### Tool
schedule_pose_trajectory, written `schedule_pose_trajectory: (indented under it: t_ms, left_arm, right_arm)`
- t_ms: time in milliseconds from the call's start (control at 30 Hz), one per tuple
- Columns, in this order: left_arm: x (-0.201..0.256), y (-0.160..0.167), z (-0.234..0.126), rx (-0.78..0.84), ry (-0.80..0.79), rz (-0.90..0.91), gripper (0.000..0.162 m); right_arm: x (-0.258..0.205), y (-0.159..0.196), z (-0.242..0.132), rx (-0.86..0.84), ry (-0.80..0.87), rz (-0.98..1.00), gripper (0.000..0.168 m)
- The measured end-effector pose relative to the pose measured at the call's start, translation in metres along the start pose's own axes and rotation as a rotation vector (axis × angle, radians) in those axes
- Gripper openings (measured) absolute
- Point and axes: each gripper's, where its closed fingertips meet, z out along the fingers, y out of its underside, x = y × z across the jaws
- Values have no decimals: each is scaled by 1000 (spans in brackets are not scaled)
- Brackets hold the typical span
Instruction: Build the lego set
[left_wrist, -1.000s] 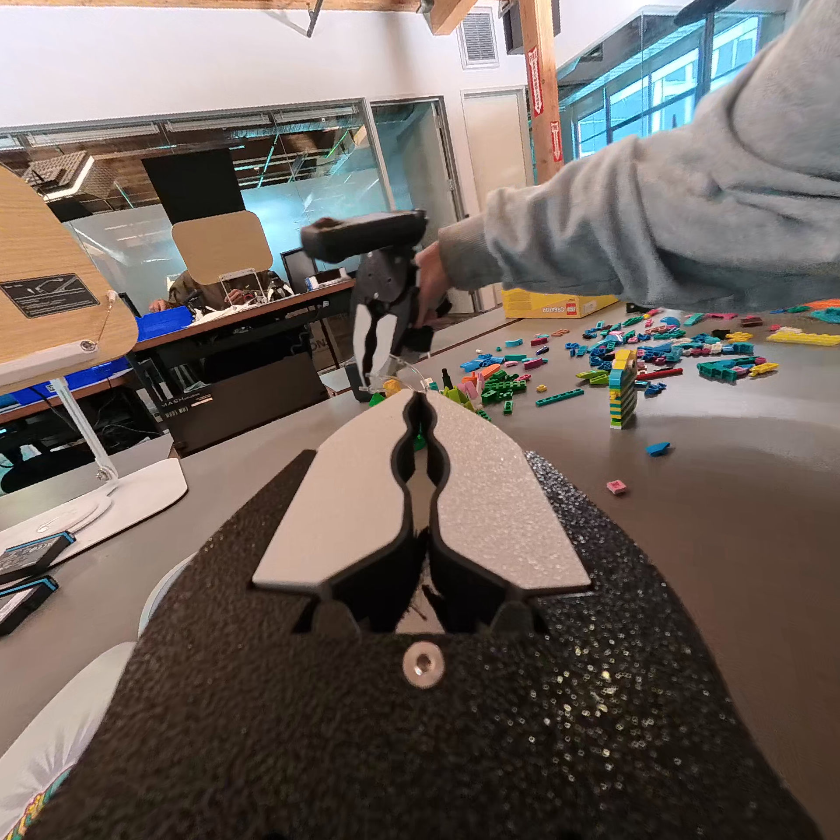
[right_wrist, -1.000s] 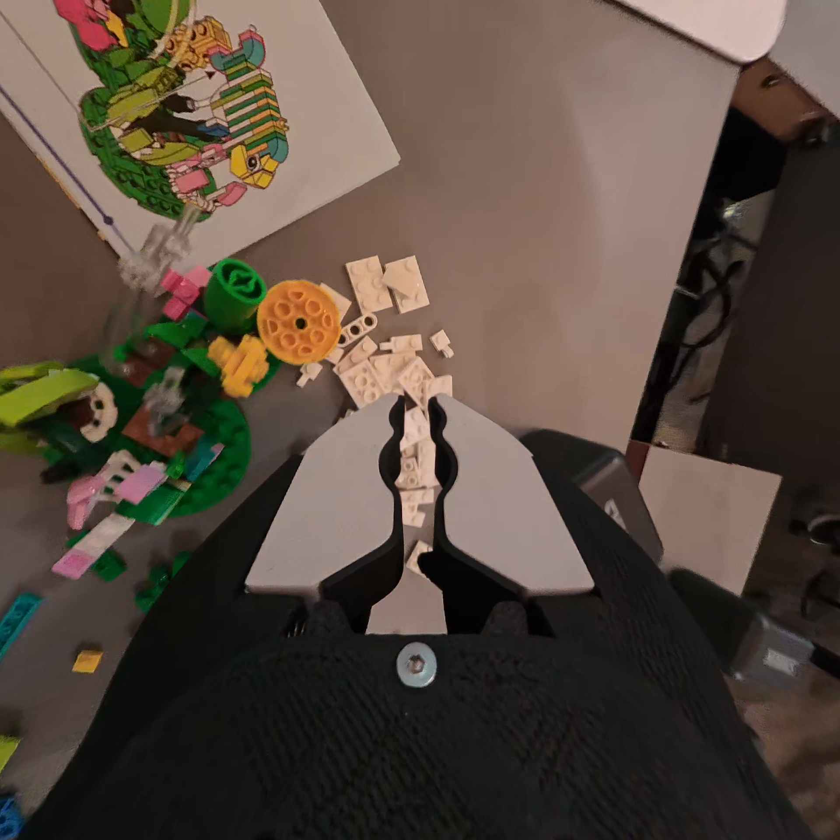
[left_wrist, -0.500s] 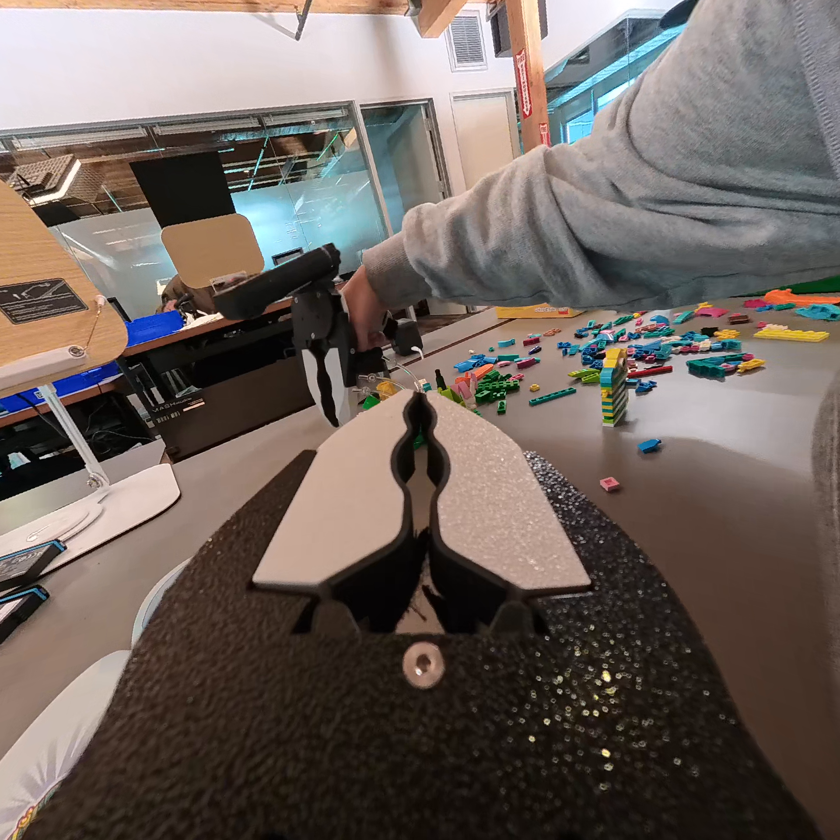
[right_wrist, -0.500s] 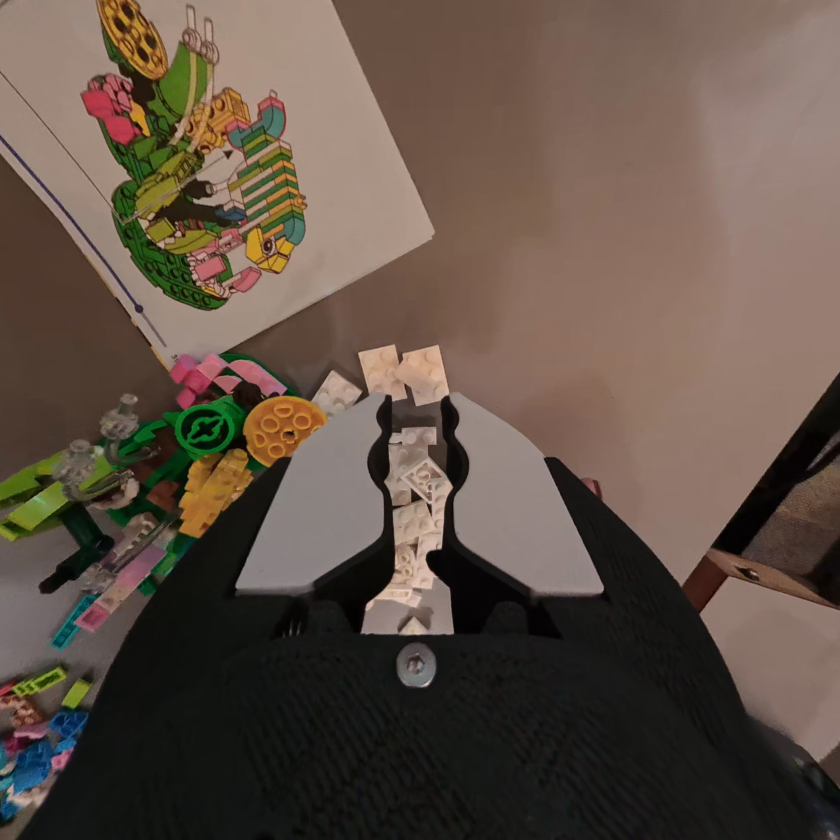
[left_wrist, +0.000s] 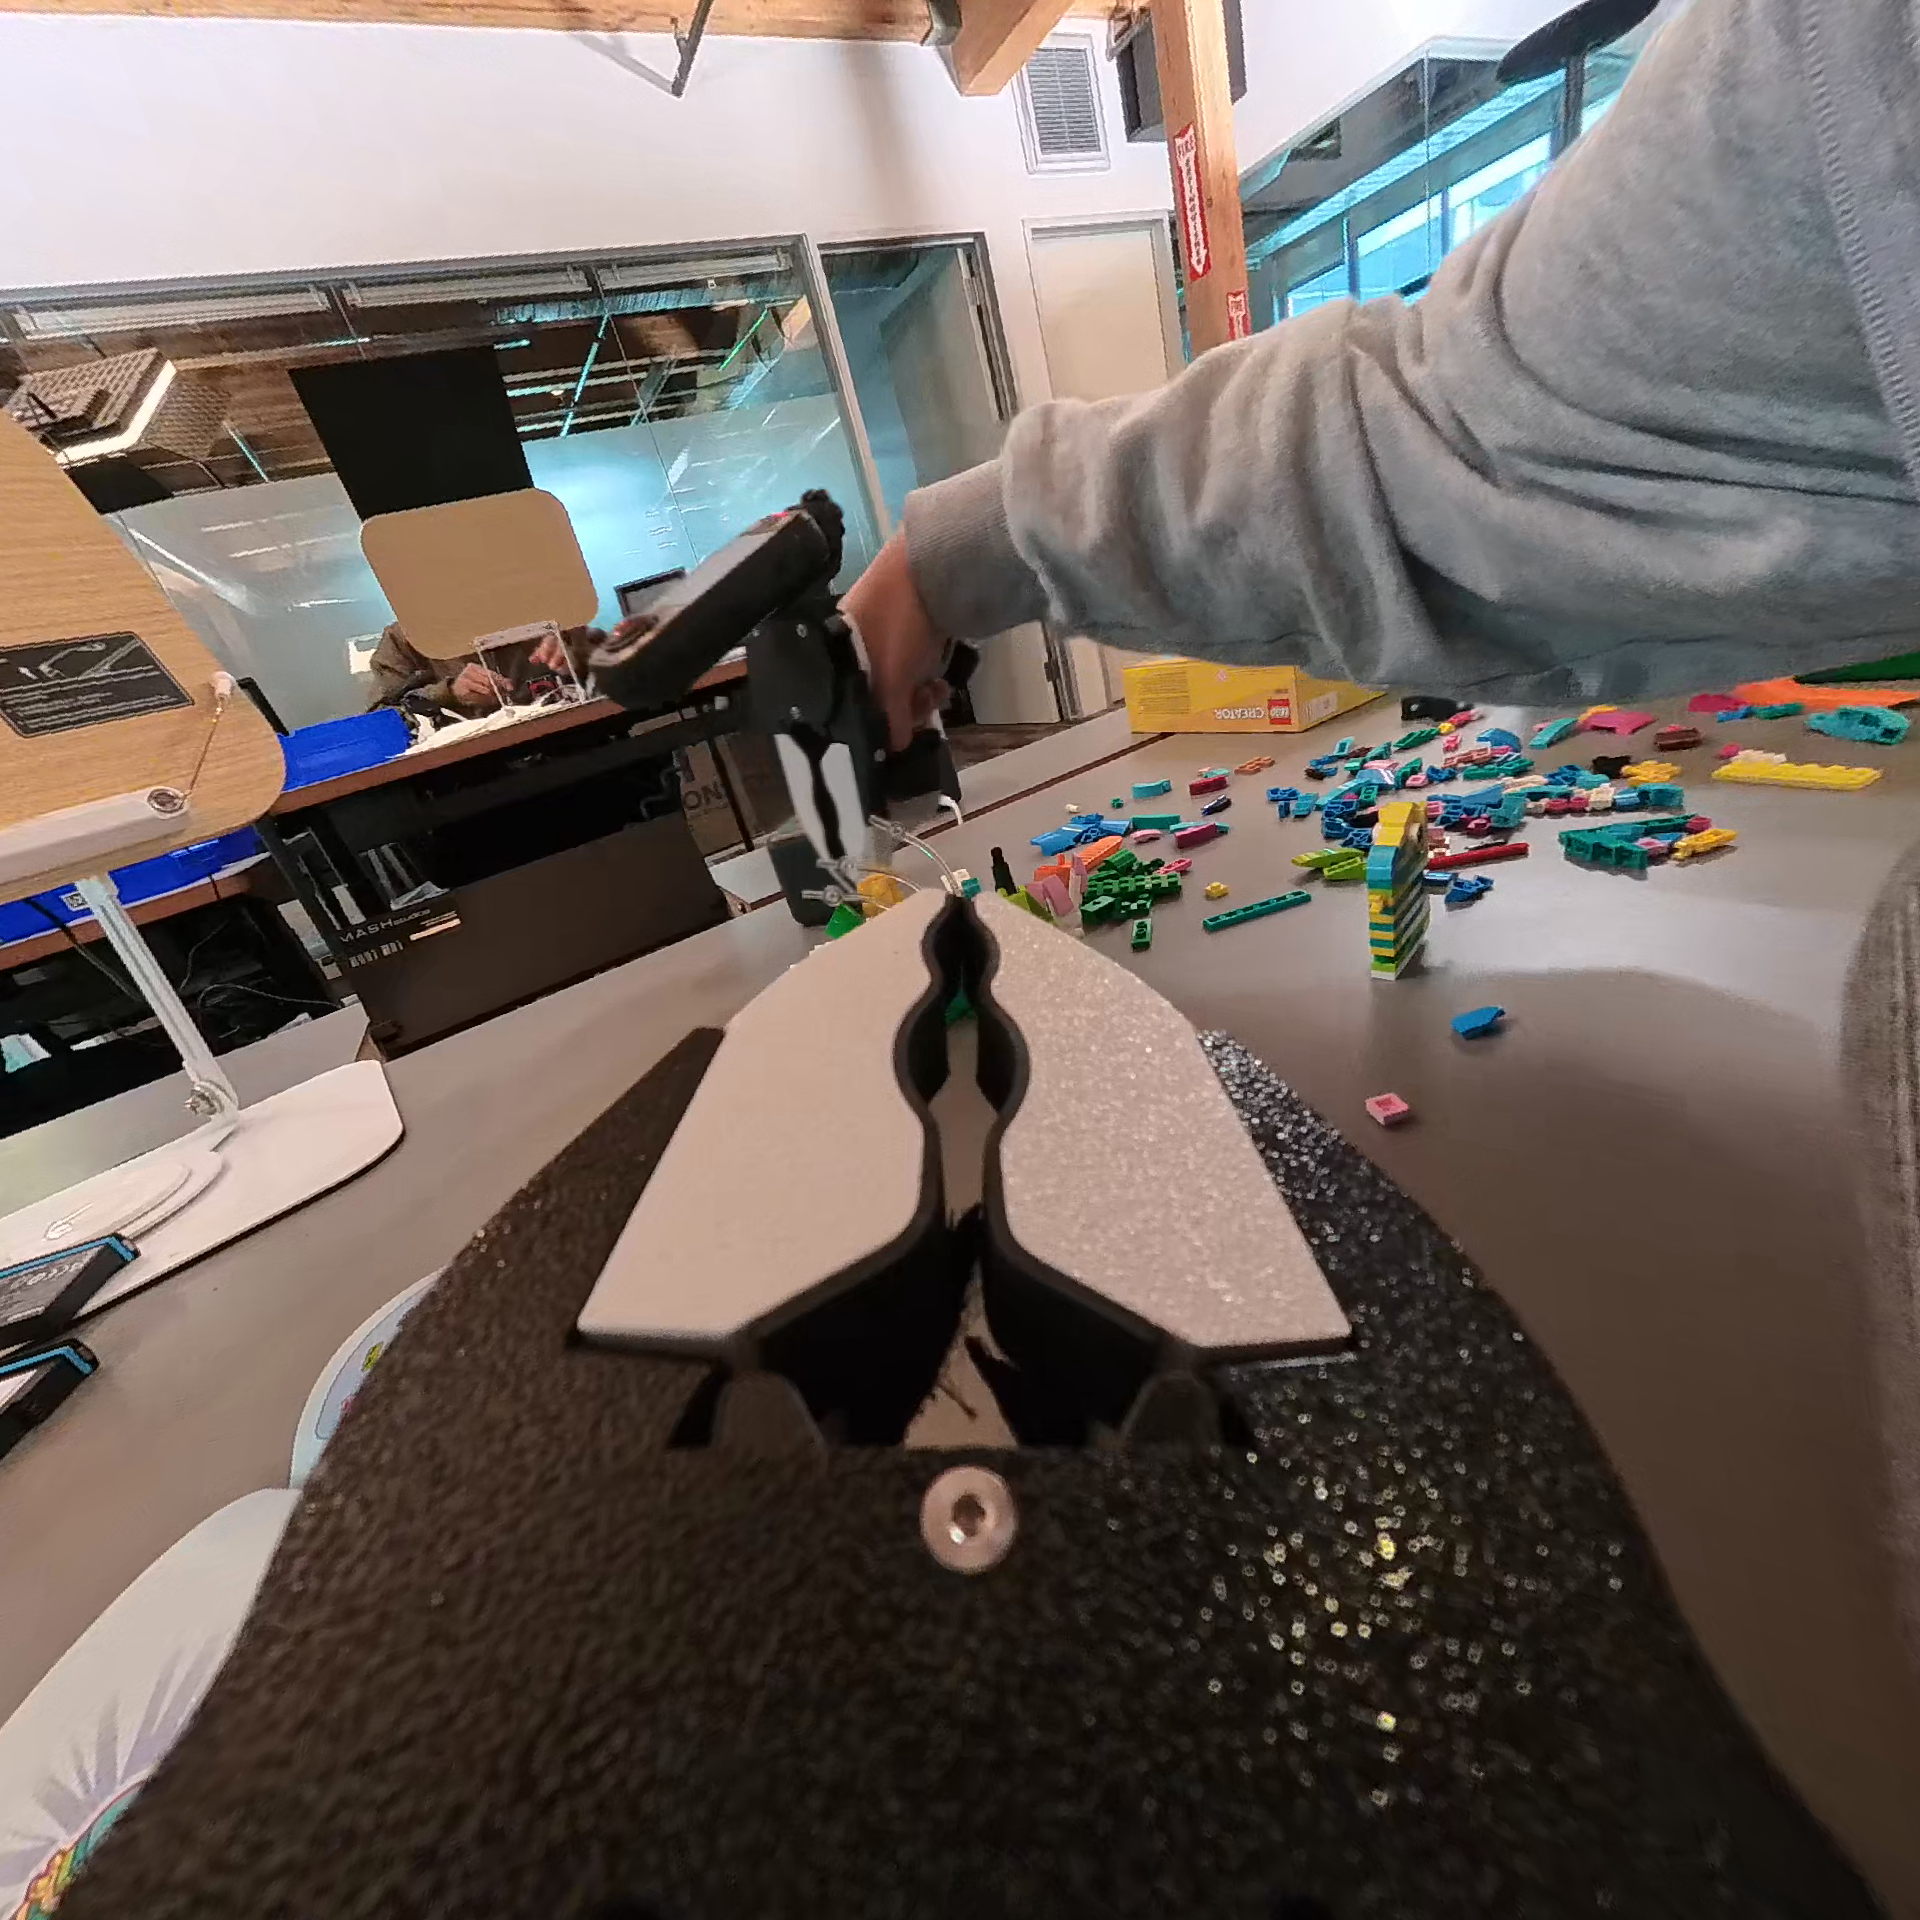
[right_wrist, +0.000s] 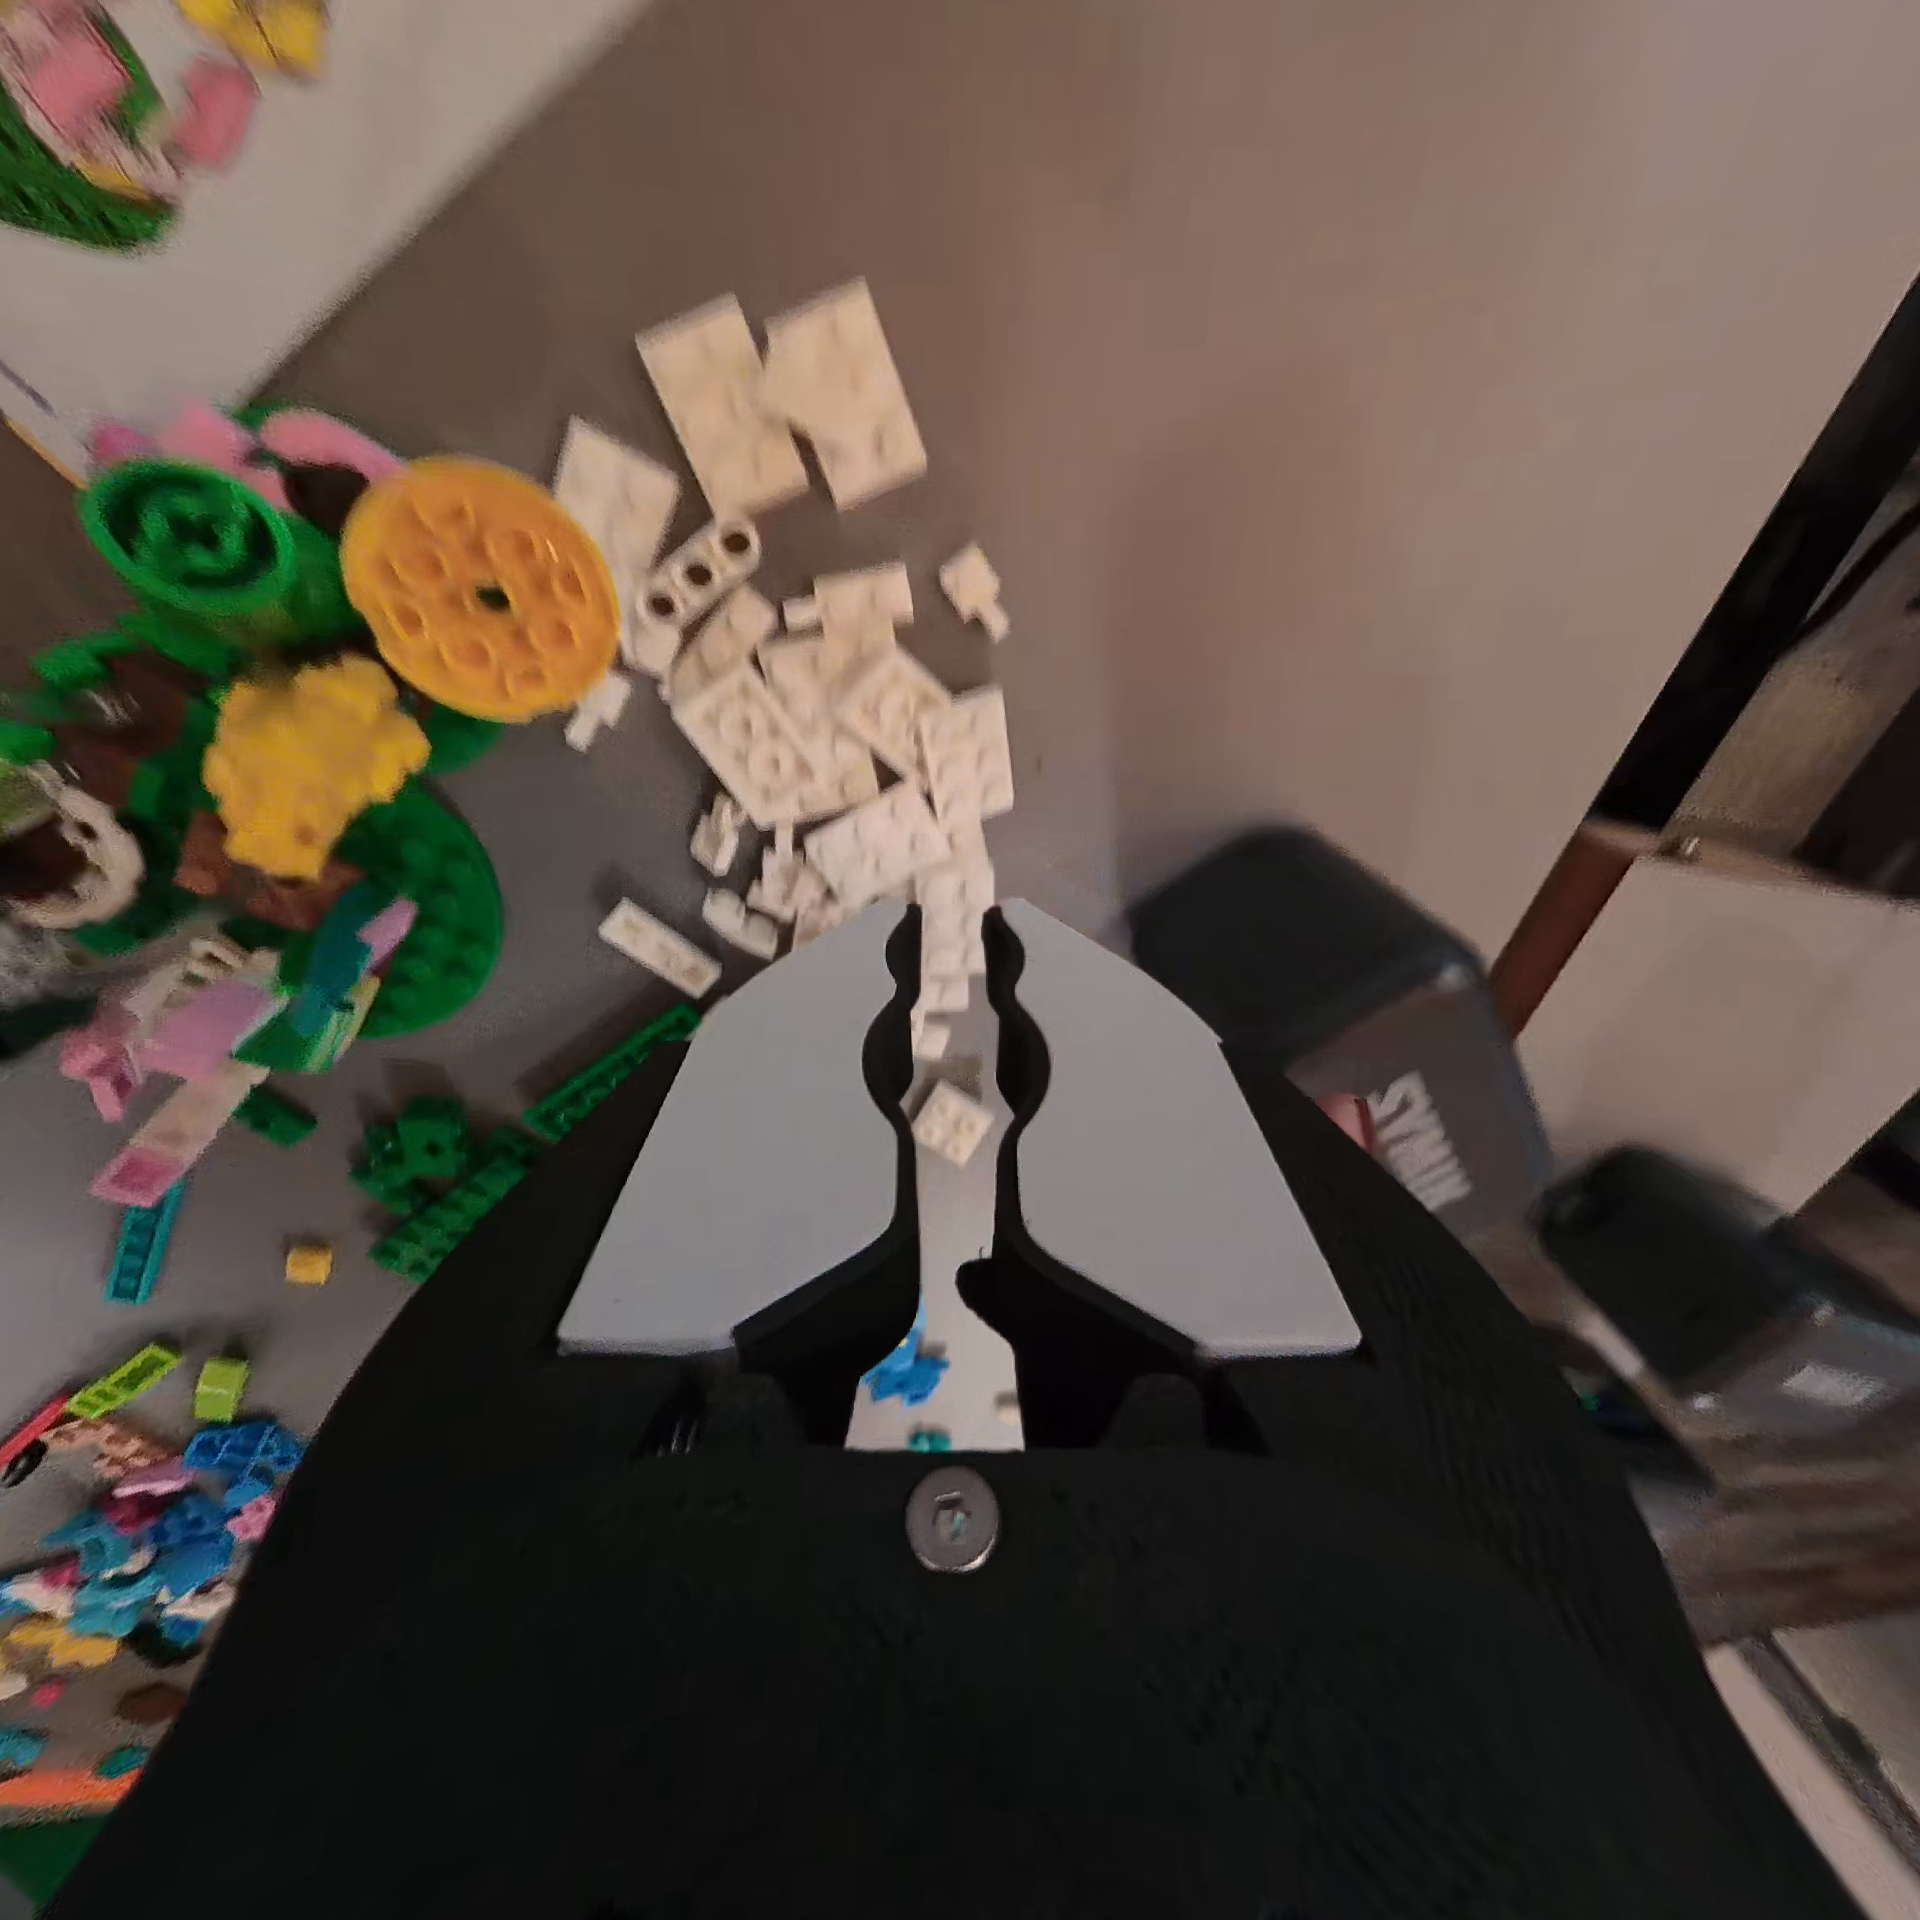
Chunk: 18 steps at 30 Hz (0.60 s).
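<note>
A pile of small white plates (right_wrist: 831, 748) lies on the grey table near its edge. Left of it stands the part-built green model (right_wrist: 436, 883) with an orange round plate (right_wrist: 480, 589), a yellow flower piece (right_wrist: 307, 764) and a green round piece (right_wrist: 187, 530). My right gripper (right_wrist: 951, 916) hovers low over the near end of the white pile, jaws a narrow gap apart; white pieces show through the gap. The view is blurred. My left gripper (left_wrist: 961, 912) is shut and empty, low over the table, pointing at the model. The right gripper (left_wrist: 831, 868) shows beyond it, pointing down.
A striped brick tower (left_wrist: 1395, 894) and several loose coloured bricks (left_wrist: 1507, 790) lie to the right. A yellow box (left_wrist: 1236, 696) sits at the back. A white lamp base (left_wrist: 260, 1132) stands left. A grey sleeve (left_wrist: 1455, 499) crosses above. The instruction sheet (right_wrist: 135, 104) lies far left. Tip to tip, the grippers are about 30 cm apart. From my right tips it is roughly 8 cm to the yellow flower piece (right_wrist: 307, 764); from my left, 20 cm.
My right gripper swung back towards the table edge and closer to the white pile, and its jaws narrowed. The left gripper barely moved and stayed shut.
</note>
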Motion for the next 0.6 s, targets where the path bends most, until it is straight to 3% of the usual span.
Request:
schedule_pose_trajectory:
  t_ms: [233, 467, 600]
  left_arm:
    - [0, 1, 1, 0, 0, 4, 0]
    - [0, 1, 1, -2, 0, 9, 0]
    - [0, 1, 1, 1, 0, 9, 0]
  right_arm:
    - [-25, 16, 6, 140, -74, 47, 10]
    - [-23, 54, 13, 19, -15, 68, 9]
    - [-31, 43, 6, 118, -28, 81, 9]
